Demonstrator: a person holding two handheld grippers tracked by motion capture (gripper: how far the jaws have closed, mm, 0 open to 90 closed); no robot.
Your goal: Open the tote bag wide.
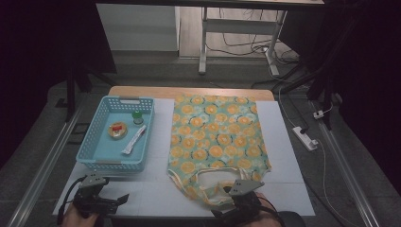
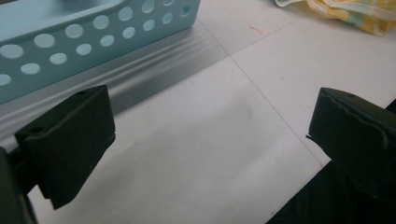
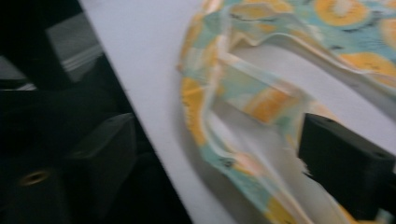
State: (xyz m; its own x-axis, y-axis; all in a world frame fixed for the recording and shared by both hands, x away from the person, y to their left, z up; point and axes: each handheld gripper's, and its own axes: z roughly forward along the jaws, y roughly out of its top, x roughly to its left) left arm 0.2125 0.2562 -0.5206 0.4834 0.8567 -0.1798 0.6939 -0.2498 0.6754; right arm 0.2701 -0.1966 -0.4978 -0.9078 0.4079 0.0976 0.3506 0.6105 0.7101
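Below, key to parts.
Bag (image 1: pixel 216 137): flat on the white surface (image 1: pixel 288 156), right of basket (image 1: pixel 97 142), handles at near edge.
Right tool (image 3: pixel 219 154): jaws wide, straddling a handle (image 3: pixel 243 93), not pinching.
Left tool (image 2: pixel 210 135): jaws wide, empty, near basket.

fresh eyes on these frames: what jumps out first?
The orange-patterned cloth bag, spread flat across the middle of the white table with its handles toward the person. Left of it sits a light blue perforated basket holding a few small items. The right gripper is at the bag's handle loop, jaws apart astride the table's near edge, while the left gripper waits open over bare table near the basket.
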